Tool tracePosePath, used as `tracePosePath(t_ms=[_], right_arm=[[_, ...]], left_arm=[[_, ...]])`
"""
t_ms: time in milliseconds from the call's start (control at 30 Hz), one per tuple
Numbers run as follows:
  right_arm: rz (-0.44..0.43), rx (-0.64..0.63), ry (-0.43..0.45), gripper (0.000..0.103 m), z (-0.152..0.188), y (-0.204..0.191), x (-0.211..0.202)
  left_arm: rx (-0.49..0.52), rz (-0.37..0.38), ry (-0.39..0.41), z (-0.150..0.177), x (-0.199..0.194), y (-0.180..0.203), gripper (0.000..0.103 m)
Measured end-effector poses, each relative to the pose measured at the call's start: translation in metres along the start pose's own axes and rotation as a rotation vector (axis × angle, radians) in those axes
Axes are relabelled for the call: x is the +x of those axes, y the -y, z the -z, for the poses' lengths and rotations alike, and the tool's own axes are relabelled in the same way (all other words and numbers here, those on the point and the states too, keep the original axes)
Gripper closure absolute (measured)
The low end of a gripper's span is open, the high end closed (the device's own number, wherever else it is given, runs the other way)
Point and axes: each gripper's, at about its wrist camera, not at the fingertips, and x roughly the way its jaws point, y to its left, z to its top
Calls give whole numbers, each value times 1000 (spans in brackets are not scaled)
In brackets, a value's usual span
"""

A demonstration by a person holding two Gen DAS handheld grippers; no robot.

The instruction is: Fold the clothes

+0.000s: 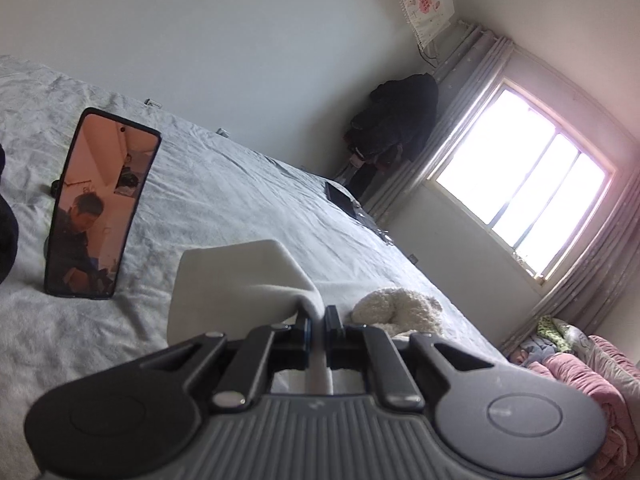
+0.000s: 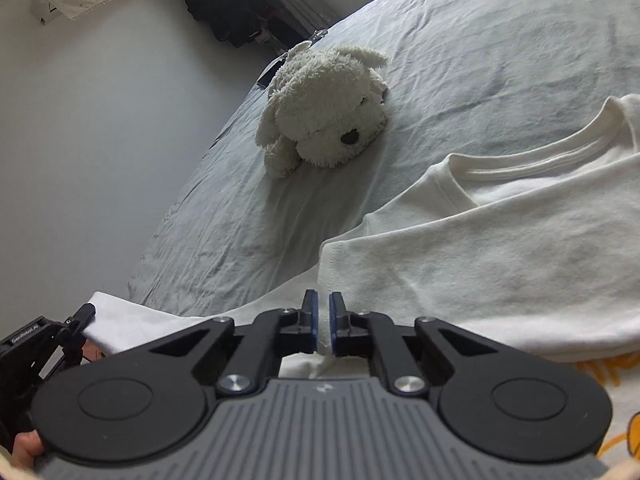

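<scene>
Left gripper jaws pinching white T-shirt edge; right gripper jaws gripping hem; fold seeming mid-way; next needing both edges carried level over shirt body on bed.

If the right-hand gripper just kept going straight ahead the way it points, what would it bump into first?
Probably the white T-shirt it already pinches: the right gripper points over the folded sleeve edge. Past that comes grey bedsheet, then perhaps the plush dog. Depth is hard to judge.
</scene>
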Motion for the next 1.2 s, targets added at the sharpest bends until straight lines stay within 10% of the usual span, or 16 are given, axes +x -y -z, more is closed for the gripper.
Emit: tracePosePath(t_ms=[333,600,1200], right_arm=[[11,82,-71,103,8,10,45],[-60,148,-13,58,-9,33,-21],[0,277,172,57,-29,117,-150]], left_arm=[[-25,296,-44,8,-1,24,97],[83,488,-163,54,2,81,97],[392,670,-627,221,27,160,96]])
